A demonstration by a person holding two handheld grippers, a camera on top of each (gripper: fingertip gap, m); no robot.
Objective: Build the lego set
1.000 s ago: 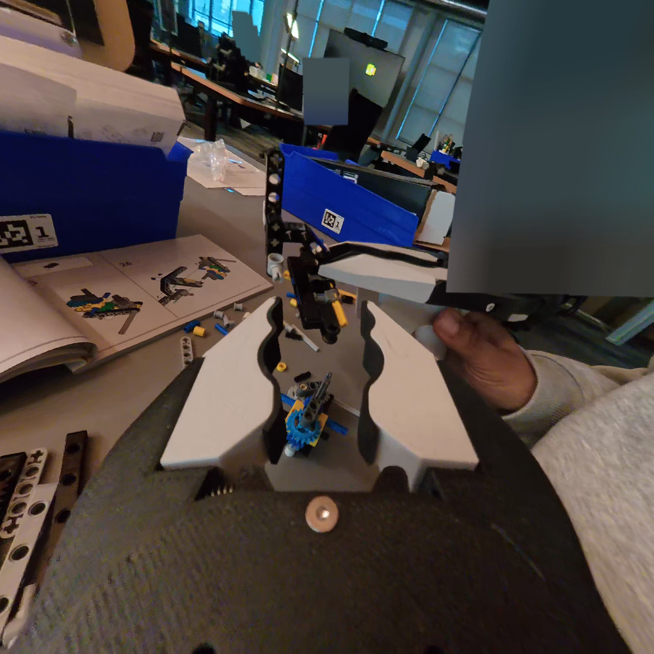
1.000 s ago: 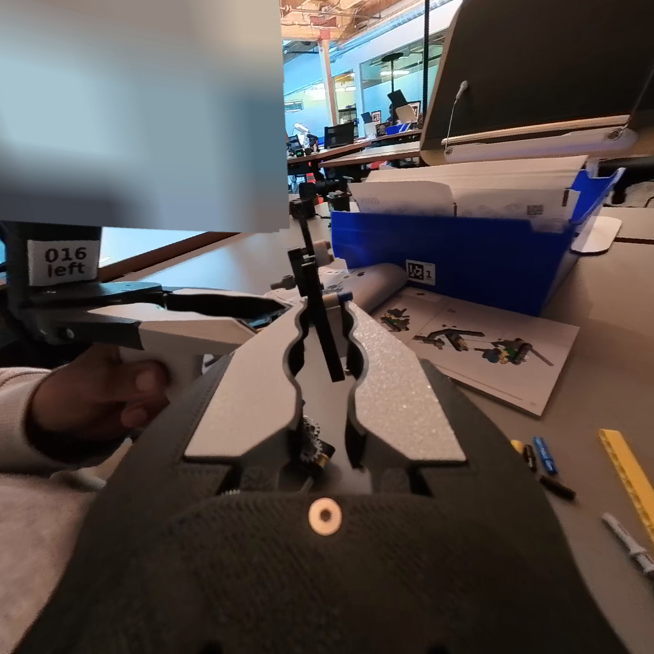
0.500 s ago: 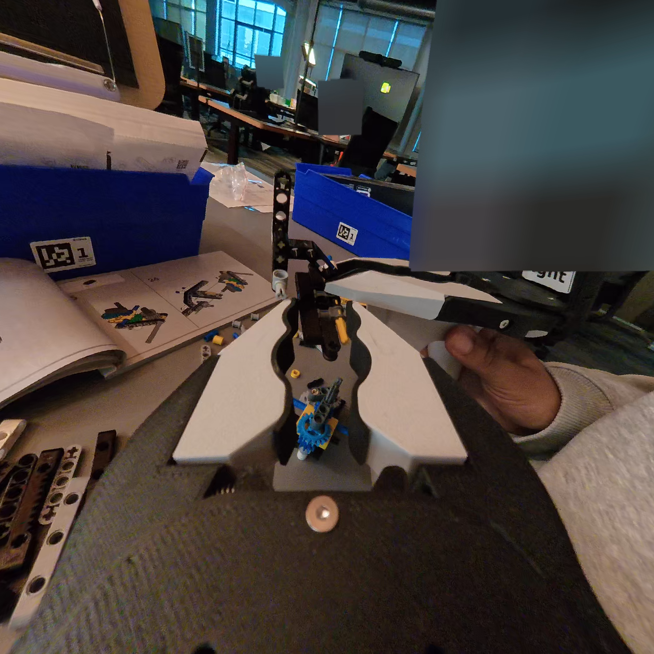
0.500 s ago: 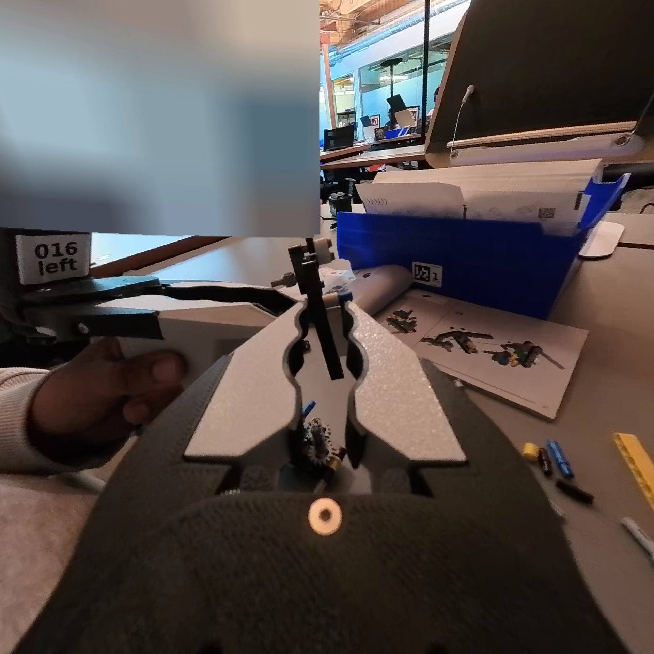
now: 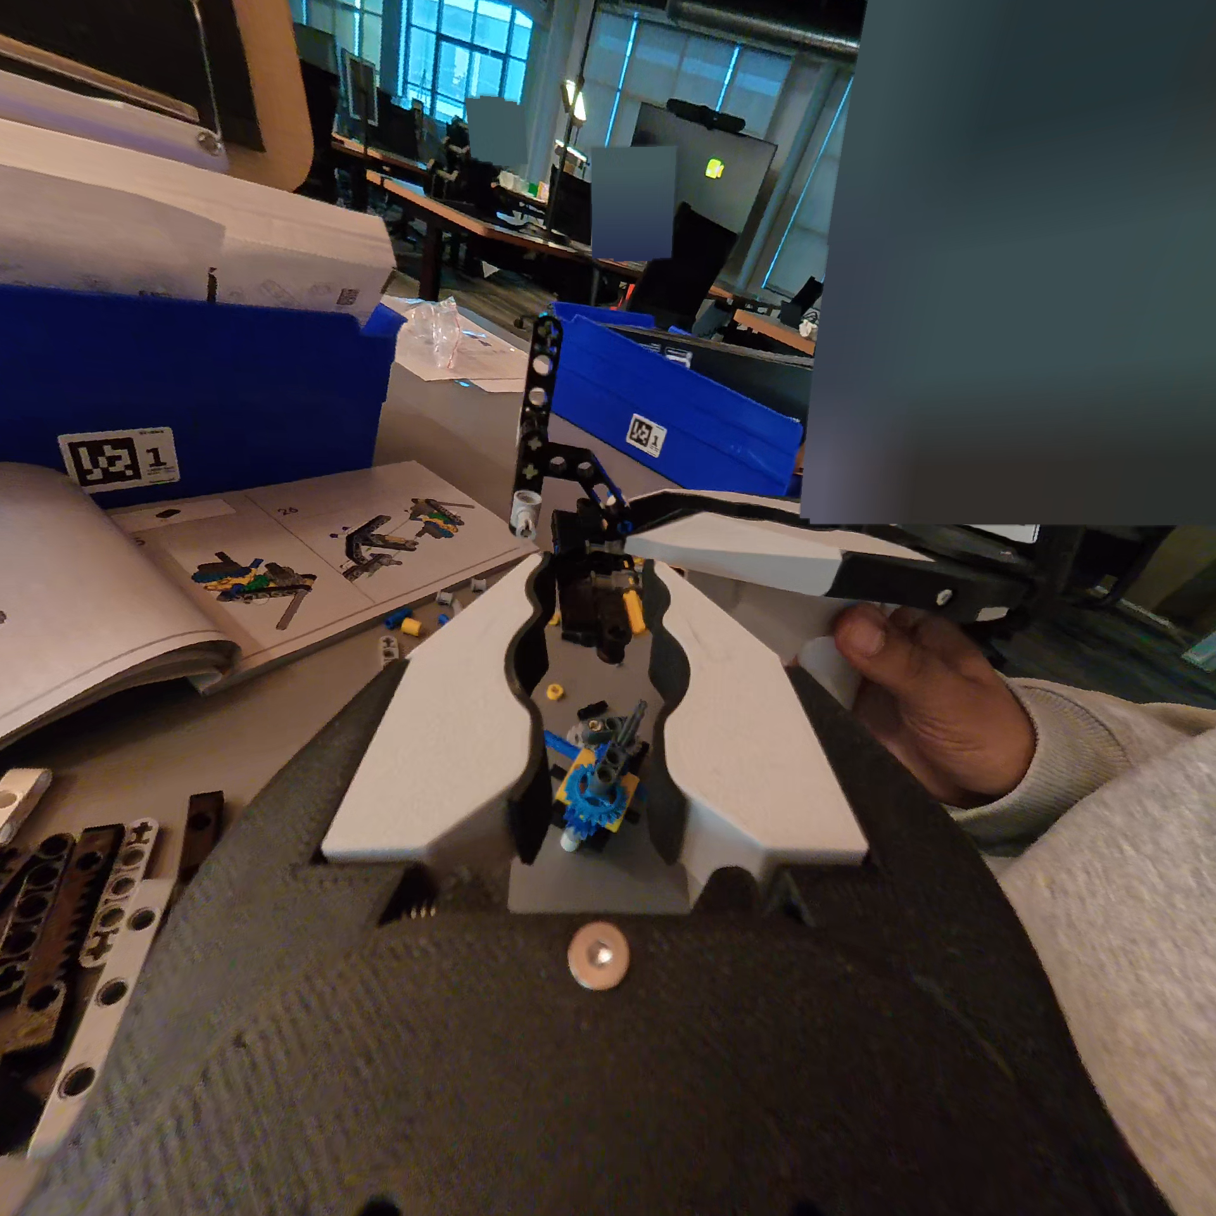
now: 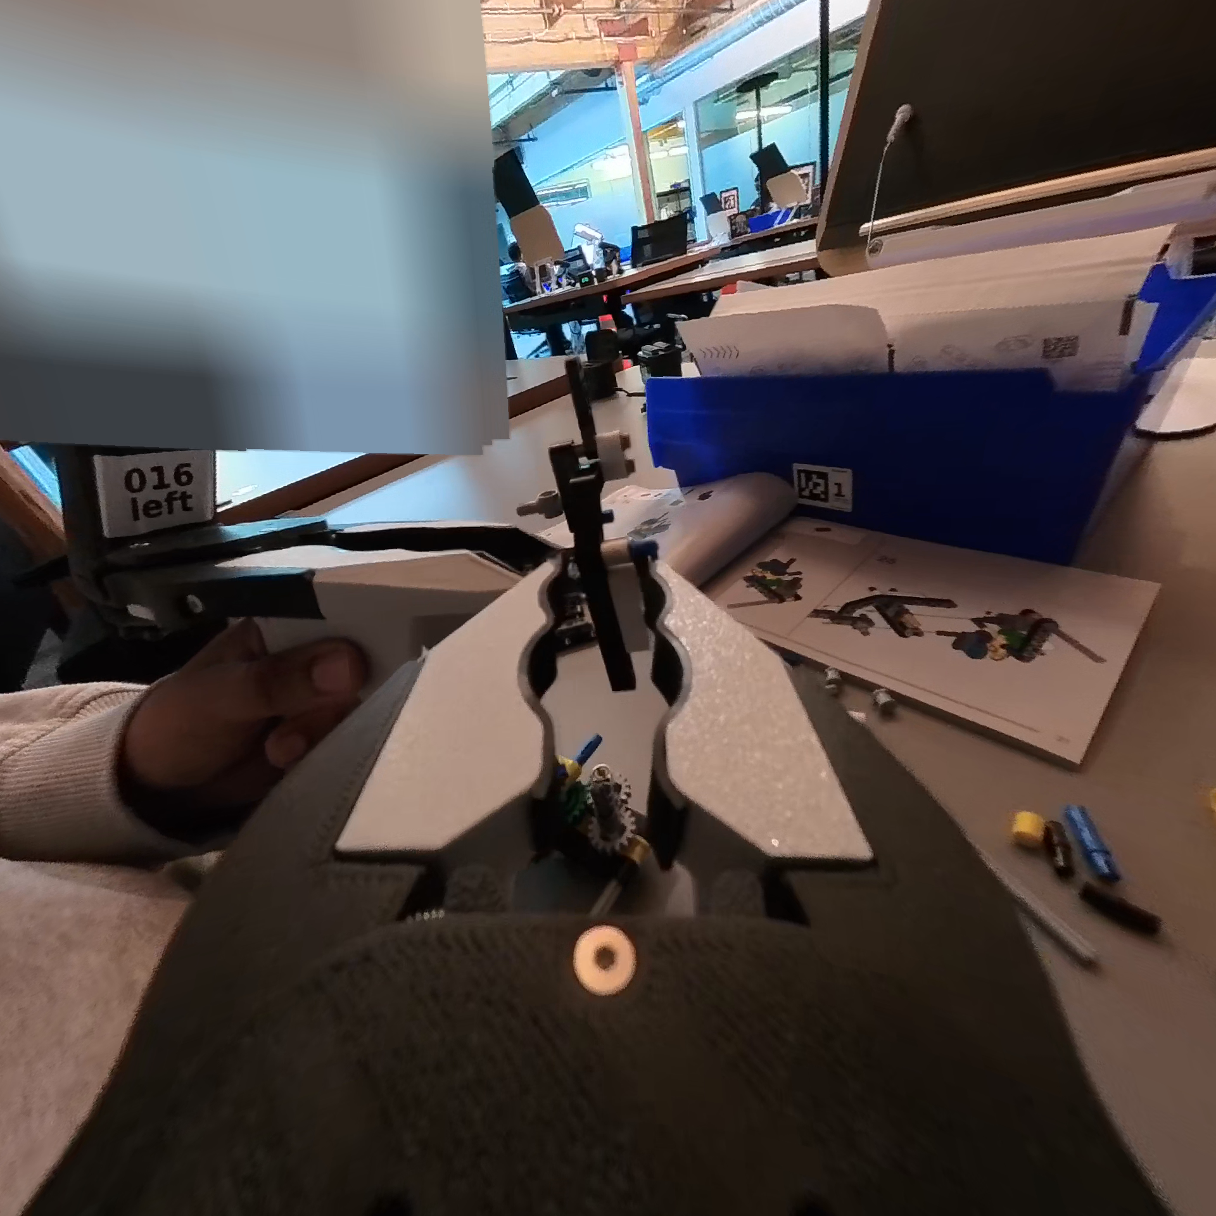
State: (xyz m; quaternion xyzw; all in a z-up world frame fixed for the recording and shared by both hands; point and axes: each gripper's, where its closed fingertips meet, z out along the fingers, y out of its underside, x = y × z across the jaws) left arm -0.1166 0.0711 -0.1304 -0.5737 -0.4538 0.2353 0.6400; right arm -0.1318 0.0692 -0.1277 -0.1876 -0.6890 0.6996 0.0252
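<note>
While a black lego assembly (image 6: 595, 592) is clamped between the narrow jaws of the right gripper (image 6: 602, 566), its long holed beam (image 5: 541, 395) is seen standing upright above the fingertips, and its lower end is seen hanging into the gap between them. From the side, the left gripper (image 5: 592, 572) is set at the same assembly, whose black and yellow lower part is framed between its fingertips; these jaws are held at a narrow gap, but whether the piece is pressed by them cannot be told. Below both pairs of jaws, deep in the gap between the fingers, a small gear module (image 5: 595, 789) with a blue cog on a yellow base is seen lying on the grey table (image 5: 164, 743). An open instruction booklet (image 5: 296, 559) is spread to the left of the left jaws and to the right of the right jaws, with a blue bin (image 5: 197, 375) set behind it. Small loose pins (image 6: 1079, 849) are scattered right of the right jaws, and a stack of black and white beams (image 5: 59, 901) is laid well left of the left jaws
</note>
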